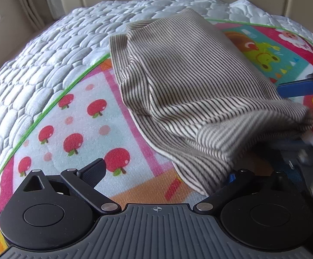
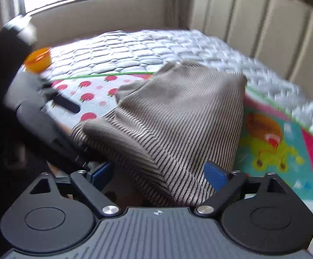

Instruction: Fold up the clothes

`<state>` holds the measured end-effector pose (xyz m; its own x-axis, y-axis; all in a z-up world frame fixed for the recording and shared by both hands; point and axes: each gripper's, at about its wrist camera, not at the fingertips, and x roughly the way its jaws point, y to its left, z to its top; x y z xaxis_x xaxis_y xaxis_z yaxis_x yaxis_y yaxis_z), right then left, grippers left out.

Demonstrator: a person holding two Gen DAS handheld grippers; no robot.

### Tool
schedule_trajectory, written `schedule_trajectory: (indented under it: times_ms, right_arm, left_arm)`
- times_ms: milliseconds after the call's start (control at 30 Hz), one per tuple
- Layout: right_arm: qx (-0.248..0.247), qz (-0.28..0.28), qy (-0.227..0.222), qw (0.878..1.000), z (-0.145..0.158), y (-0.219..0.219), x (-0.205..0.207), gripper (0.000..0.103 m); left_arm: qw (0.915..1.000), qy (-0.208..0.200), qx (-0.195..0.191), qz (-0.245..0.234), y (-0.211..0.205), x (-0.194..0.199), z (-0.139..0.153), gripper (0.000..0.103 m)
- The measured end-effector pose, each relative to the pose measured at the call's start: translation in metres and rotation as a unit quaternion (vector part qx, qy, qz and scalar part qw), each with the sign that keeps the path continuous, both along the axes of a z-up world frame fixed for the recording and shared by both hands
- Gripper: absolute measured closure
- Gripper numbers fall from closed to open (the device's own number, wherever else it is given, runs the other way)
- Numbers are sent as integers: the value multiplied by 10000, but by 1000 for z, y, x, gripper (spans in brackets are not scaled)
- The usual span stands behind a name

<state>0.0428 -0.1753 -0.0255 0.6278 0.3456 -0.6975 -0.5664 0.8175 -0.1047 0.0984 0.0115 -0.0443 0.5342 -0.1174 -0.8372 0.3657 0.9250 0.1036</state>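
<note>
On the play mat, both grippers gape wide around the striped garment; its bunched near edge, apparently loose, may unfold.

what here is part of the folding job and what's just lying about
Part of the job:
striped garment
left gripper, open
right gripper, open around the garment's near edge

Just lying about:
cartoon play mat
quilted mattress
orange bowl

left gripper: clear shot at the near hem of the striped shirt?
Probably yes. The left gripper is open, and the striped shirt has its near edge already lying between its fingers. Only the play mat lies under it.
</note>
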Motion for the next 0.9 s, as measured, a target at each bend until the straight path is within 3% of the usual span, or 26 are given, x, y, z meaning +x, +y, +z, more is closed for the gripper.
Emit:
schedule_trajectory:
  times_ms: [167, 367, 533, 567, 700, 733, 800, 900]
  right_arm:
    - [-981, 263, -534, 9934, -12, 14, -10, 5]
    - [-1782, 503, -1045, 9771, -33, 35, -8, 5]
    - [-2054, 533, -1386, 9673, -43, 43, 5, 4]
    - [-2063, 546, -1367, 9673, -42, 44, 8, 10]
    - [-2038, 686, -1241, 9687, -36, 47, 15, 49]
    - [-2013, 748, -1192, 9694, -33, 47, 14, 55]
    - [-2011, 905, -1124, 9689, -26, 49, 10, 76]
    - [-2111, 1169, -999, 9653, -15, 47, 0, 81]
  left_arm:
    - [9996, -171, -189, 120, 5, 3, 5, 0]
    - [9981, -209, -508, 270, 11, 8, 10, 0]
    - [9969, -116, -693, 344, 14, 11, 9, 0]
    - [9968, -101, -716, 356, 14, 12, 9, 0]
    - [9960, -48, -785, 416, 16, 12, 9, 0]
    - [9950, -28, -892, 438, 21, 9, 14, 0]
    - [9924, 15, -1136, 480, 30, 3, 25, 0]
    - [9894, -211, -1355, 472, 41, 3, 45, 0]
